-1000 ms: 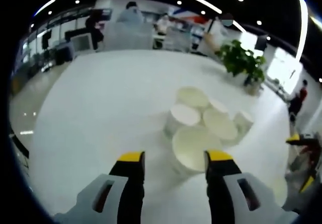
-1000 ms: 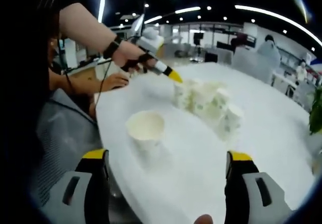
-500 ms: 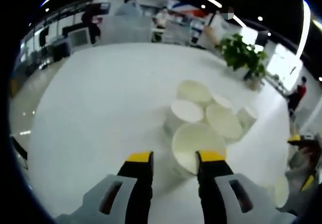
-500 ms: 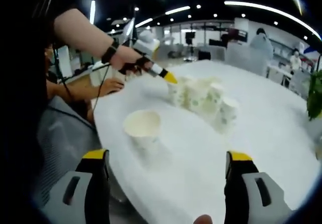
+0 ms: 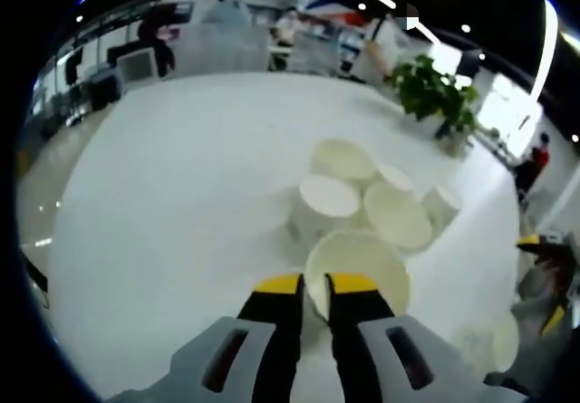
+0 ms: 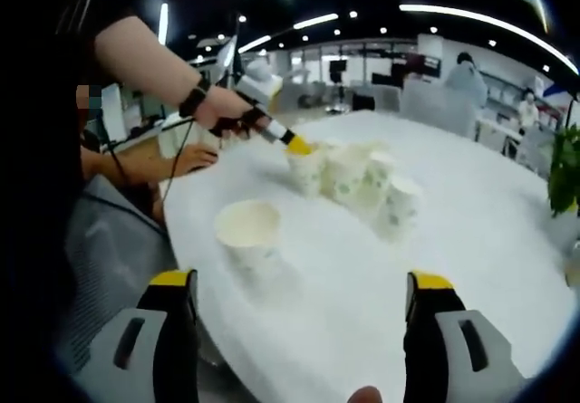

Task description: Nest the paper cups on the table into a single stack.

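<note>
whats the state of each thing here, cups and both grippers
left gripper: shut on the nearest cup's rim
nearest cup: upright, mouth up, pinched at its rim
clustered cups: upright, bunched together, unstacked
lone cup: upright, apart from the cluster
right gripper: open, holding nothing

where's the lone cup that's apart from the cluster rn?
In the right gripper view, the lone paper cup stands upright on the white table, left of centre near the table's edge, apart from the cup cluster.
</note>
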A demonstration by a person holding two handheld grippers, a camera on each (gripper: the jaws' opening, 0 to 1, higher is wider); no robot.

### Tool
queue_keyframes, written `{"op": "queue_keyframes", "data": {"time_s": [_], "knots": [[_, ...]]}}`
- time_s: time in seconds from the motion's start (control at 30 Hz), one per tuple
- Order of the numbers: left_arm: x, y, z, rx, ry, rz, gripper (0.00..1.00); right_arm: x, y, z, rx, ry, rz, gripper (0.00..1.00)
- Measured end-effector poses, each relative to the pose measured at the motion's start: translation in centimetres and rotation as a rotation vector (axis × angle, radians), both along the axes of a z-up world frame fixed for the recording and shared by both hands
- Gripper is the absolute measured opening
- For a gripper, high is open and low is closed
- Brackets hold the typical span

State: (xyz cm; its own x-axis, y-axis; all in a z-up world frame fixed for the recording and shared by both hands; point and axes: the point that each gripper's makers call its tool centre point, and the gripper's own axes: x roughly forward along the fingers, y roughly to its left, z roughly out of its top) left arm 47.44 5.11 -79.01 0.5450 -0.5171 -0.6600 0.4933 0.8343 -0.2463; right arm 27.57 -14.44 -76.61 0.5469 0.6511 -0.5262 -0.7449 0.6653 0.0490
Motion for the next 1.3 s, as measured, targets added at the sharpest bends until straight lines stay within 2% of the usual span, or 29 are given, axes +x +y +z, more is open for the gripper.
{"op": "queue_keyframes", "data": {"time_s": [0.13, 0.37, 0.53, 0.9, 1.03, 1.3], "knots": [[-0.4, 0.0, -0.3, -0.015, 0.032, 0.013, 0.02, -0.2, 0.0, 0.0, 0.004, 0.005, -0.002, 0.93], [-0.8, 0.2, 0.0, 0.027, 0.003, -0.025, 0.01, -0.2, -0.1, -0.1, -0.002, 0.0, -0.004, 0.93], [-1.2, 0.4, 0.6, 0.016, -0.004, -0.036, 0.01, -0.1, -0.1, -0.3, -0.021, -0.003, 0.006, 0.93], [-2.2, 0.7, 2.7, -0.009, 0.008, -0.058, 0.01, 0.5, -0.9, -0.1, 0.009, -0.008, -0.047, 0.95], [-3.5, 0.0, 3.7, 0.002, 0.005, -0.118, 0.01, 0.6, -1.0, 0.1, 0.017, -0.018, -0.056, 0.96], [-6.3, -1.5, 5.9, -0.049, 0.015, -0.158, 0.0, 0.9, -1.1, 0.5, 0.026, -0.035, -0.074, 0.98]]}}
